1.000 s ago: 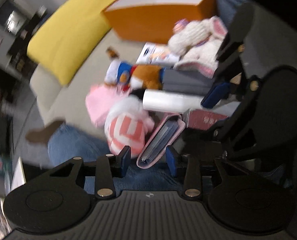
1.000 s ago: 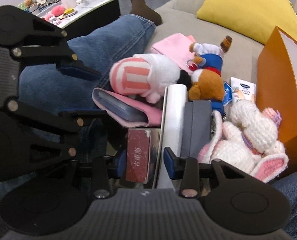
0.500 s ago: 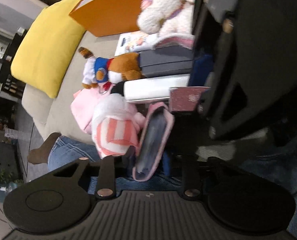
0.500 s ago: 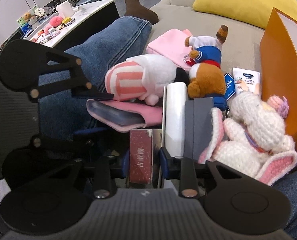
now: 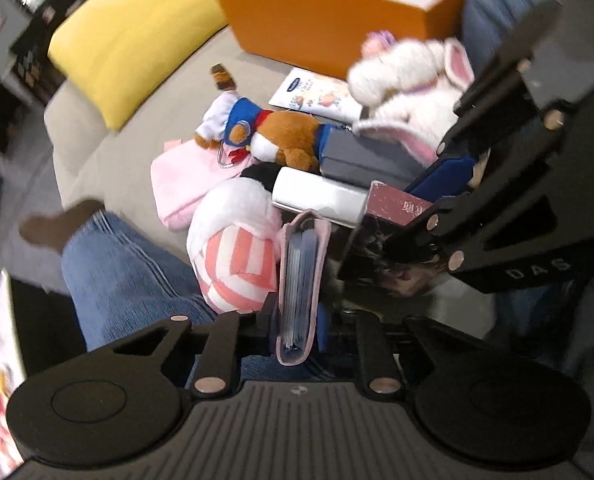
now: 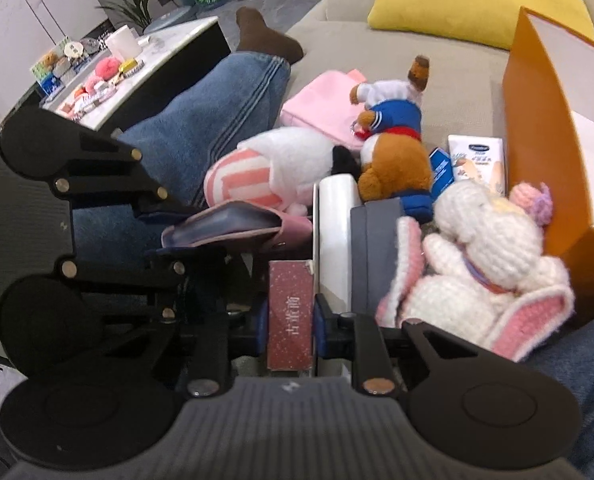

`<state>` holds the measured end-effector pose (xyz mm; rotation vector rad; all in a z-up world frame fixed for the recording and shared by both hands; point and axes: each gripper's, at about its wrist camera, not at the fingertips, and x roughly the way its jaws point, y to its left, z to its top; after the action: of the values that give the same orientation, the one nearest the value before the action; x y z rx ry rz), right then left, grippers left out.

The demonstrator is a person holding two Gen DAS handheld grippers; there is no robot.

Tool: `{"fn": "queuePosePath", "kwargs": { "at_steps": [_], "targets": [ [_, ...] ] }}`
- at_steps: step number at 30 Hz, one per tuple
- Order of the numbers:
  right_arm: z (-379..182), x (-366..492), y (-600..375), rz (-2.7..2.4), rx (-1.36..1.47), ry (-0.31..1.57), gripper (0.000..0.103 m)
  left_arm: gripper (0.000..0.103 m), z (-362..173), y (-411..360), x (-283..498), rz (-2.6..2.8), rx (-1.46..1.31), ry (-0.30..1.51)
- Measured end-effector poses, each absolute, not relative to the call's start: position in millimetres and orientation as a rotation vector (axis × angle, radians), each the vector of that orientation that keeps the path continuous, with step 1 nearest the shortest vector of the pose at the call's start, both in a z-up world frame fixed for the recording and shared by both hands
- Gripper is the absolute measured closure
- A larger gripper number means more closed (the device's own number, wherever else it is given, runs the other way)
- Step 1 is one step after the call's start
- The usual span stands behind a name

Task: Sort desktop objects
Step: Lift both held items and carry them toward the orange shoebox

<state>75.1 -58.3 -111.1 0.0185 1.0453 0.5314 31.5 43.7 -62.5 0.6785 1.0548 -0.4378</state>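
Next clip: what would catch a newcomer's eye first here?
Both grippers already grip something: the left gripper pinches a pink card album, the right gripper a dark red book. Behind them plush toys crowd the sofa, a white crochet rabbit against the orange box, a yellow cushion farther back.

"DAS" on right tongs (image 5: 449, 216); "古董商" on red book (image 6: 290, 316).

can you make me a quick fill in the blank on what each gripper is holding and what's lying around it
1. The left gripper is shut on a pink ____.
2. The right gripper is shut on a dark red ____.
3. The pillow on the sofa is ____.
4. The crochet bunny lies beside an ____ box.

Missing words: binder; book; yellow; orange
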Motion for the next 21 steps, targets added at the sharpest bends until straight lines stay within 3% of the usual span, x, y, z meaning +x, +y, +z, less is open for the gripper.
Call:
{"fn": "queuePosePath", "kwargs": {
  "at_steps": [9,21],
  "targets": [
    [-80.9,75.8,-77.9,0.560,0.103,0.995,0.079,0.084,-33.3,56.9,37.3,-0.374,0.439,1.091],
    [-27.5,71.4,-124.6,0.562,0.203,0.829,0.079,0.084,35.7,60.0,40.4,-0.335,0.182,0.965]
  ]
}}
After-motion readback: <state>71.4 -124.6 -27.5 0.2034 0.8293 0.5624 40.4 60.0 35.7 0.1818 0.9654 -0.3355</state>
